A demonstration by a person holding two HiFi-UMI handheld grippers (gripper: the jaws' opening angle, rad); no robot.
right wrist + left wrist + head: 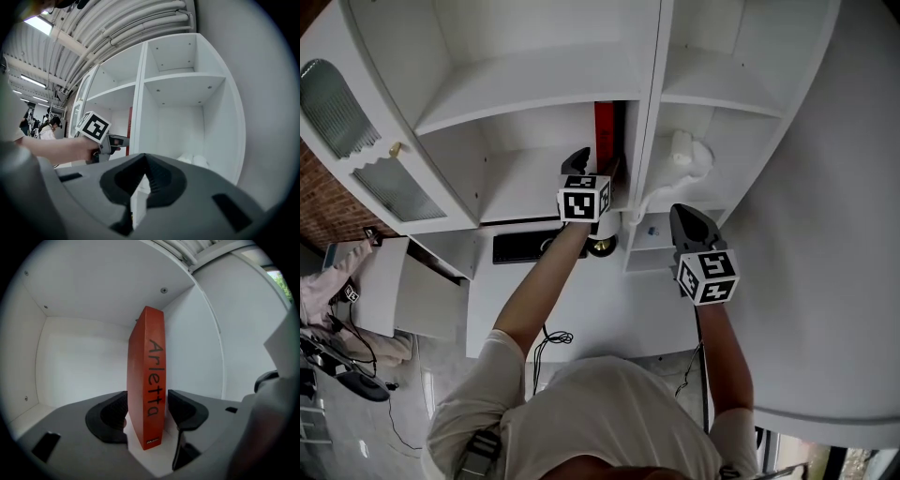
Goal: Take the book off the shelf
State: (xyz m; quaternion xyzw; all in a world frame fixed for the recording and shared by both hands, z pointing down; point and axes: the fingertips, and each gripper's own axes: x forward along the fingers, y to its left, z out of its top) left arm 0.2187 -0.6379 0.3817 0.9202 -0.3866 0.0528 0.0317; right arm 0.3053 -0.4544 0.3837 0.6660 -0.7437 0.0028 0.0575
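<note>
A red book with "Arletta" on its spine stands upright on the white shelf, against the compartment's right wall. My left gripper reaches into that compartment and straddles the foot of the book. Its left pad lies against the cover, while a thin gap shows at the right pad. My right gripper hangs outside the shelving to the right, shut and holding nothing. From the right gripper view, the left gripper shows at the compartment's mouth.
A vertical divider separates the book's compartment from the one to the right, where white rolled items lie. A glass-fronted door stands open at the left. Below the shelf a desk holds a dark keyboard.
</note>
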